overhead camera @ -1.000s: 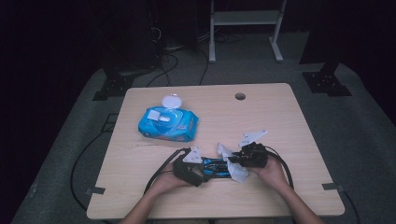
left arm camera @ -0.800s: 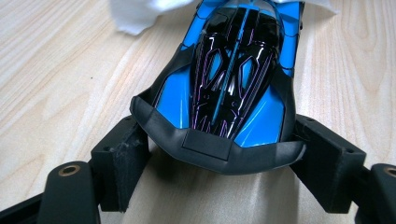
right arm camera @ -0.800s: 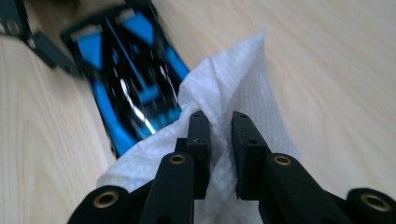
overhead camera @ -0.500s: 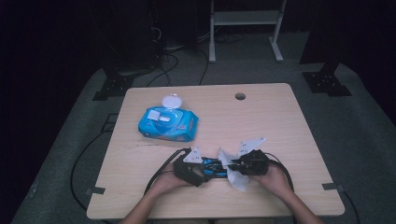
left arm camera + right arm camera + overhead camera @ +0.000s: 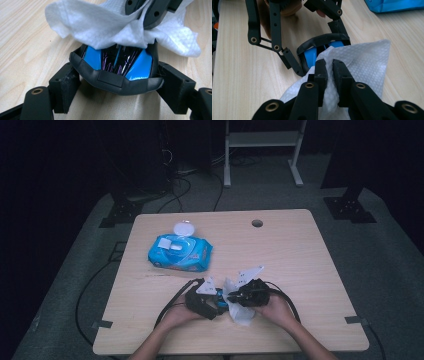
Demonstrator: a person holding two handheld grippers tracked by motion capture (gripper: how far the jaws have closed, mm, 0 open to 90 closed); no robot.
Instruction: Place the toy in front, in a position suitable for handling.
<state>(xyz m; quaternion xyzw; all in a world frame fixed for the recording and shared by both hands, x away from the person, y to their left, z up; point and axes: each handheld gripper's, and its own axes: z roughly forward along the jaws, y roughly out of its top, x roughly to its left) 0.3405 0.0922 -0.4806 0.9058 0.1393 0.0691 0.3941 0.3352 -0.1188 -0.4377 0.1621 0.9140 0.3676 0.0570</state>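
Wipe (image 5: 362,65) sits pinched in your right gripper (image 5: 329,67) fingers, and it has slid inward onto the blue mouse (image 5: 117,62) that your left gripper (image 5: 117,100) fingers clamp near the surface (image 5: 300,260) front edge, so the cleaning stroke looks underway

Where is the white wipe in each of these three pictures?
High view: white wipe low centre, between the hands.
Left gripper view: across the top, over the blue-and-black object.
Right gripper view: bottom centre, pinched in the right gripper.
Shared landmark: the blue-and-black object.
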